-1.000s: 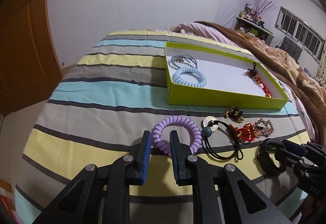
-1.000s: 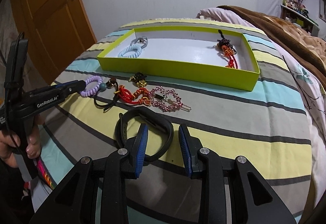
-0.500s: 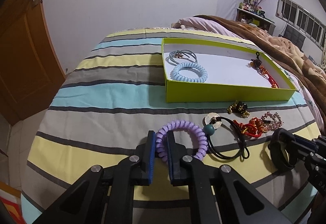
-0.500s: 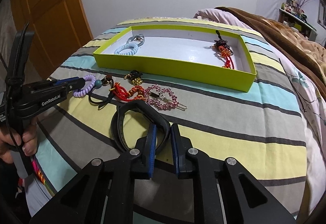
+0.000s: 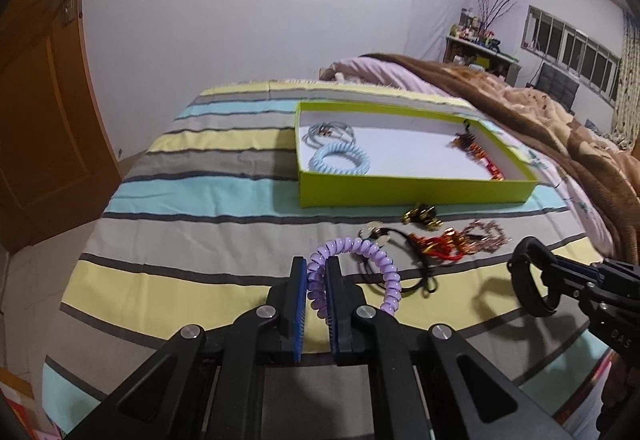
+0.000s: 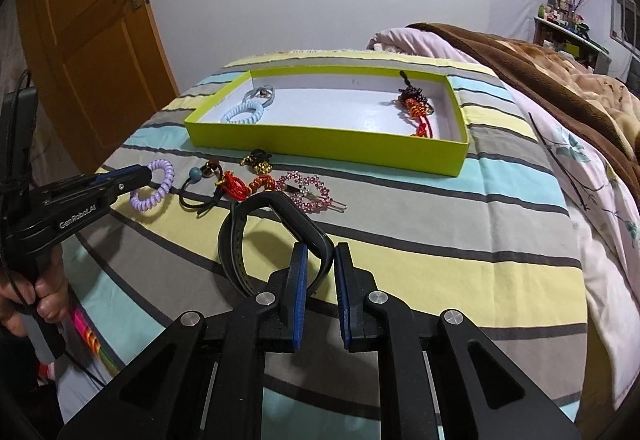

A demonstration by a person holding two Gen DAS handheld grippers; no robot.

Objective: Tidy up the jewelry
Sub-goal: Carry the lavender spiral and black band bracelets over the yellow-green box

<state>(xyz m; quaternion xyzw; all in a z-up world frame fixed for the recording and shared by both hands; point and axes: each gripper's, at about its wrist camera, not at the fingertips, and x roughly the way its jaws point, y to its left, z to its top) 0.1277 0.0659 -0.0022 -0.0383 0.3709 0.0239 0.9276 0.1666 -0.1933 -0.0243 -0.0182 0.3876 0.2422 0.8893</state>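
Observation:
My left gripper is shut on a purple spiral hair tie and holds it lifted above the striped bedspread; it also shows in the right wrist view. My right gripper is shut on a black band bracelet, also lifted; the bracelet shows in the left wrist view. A lime green box lies ahead, holding a blue spiral tie, grey ties and a red knot charm.
On the bedspread before the box lie a black cord with teal bead, a gold-black charm, a red knot ornament and a pink beaded clip. A brown blanket lies at right, a wooden door at left.
Both grippers closed on their items, the left on the purple tie and the right on the black bracelet, and raised them off the bedspread.

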